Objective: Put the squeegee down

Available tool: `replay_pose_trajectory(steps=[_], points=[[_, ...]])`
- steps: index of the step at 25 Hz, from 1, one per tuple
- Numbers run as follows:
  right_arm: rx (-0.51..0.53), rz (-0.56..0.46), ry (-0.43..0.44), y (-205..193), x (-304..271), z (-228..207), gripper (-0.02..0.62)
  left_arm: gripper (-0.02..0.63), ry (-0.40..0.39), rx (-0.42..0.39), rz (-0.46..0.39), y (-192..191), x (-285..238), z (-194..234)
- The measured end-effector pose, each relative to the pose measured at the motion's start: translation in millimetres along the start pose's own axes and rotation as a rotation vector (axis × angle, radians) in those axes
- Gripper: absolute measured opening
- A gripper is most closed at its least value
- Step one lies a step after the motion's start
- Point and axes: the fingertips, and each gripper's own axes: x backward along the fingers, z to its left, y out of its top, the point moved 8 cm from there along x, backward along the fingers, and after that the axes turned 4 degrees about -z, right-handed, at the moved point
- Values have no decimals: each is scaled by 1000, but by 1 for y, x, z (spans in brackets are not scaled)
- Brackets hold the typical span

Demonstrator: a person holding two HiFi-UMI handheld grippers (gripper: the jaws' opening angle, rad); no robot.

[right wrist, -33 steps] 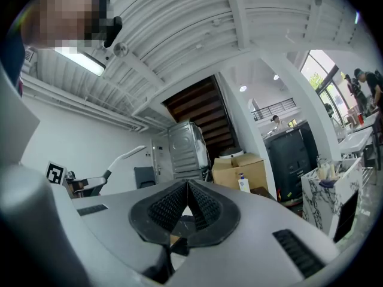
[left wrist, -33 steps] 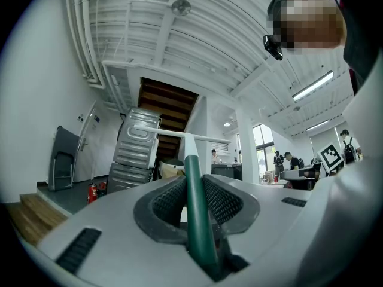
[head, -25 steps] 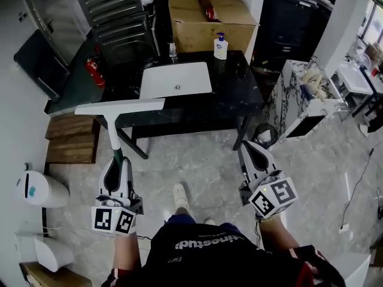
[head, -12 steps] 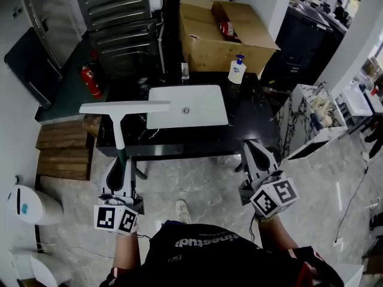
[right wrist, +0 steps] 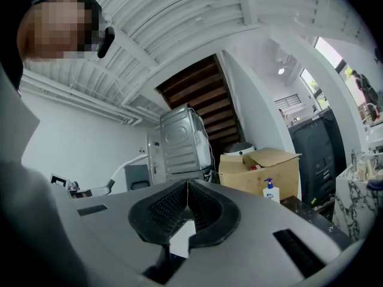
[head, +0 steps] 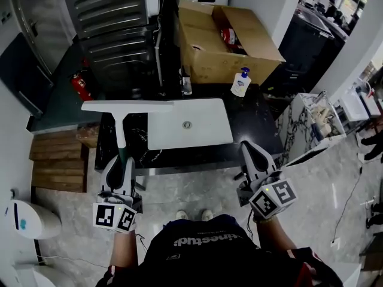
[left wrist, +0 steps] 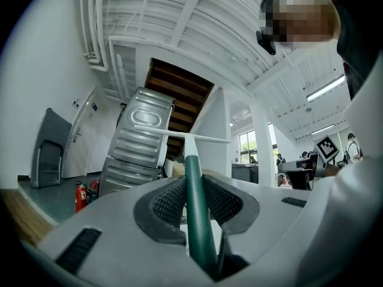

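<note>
Squeegee (head: 122, 130): carried in the air, its white blade crosswise at the far end, above the left part of the dark tabletop (head: 254, 124) and just left of the white sink (head: 203, 127).
Left tongs (head: 119, 165): clenched on the near end of the green handle.
Right tongs (head: 251, 153): pressed together with nothing between them, at the tabletop's near right edge.
Handling: probably light, stiff plastic. The wide blade far from the grip could make it swing or twist in the pads.
Handle: looks smooth and round, so it may roll.
Hold: the handle suits it, and a grip closer to the blade would be steadier.
</note>
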Motion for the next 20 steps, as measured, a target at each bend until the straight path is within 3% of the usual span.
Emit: replay_pose_trajectory(steps=[12, 16, 20], points=[[-34, 11, 70, -3, -38, -41, 40, 100, 44, -52, 96, -32, -36, 16], [-53, 24, 94, -11, -43, -41, 40, 100, 42, -84, 198, -66, -45, 40], [-67, 36, 112, -16, -48, -36, 40, 100, 59, -96, 385, -120, -52, 78]])
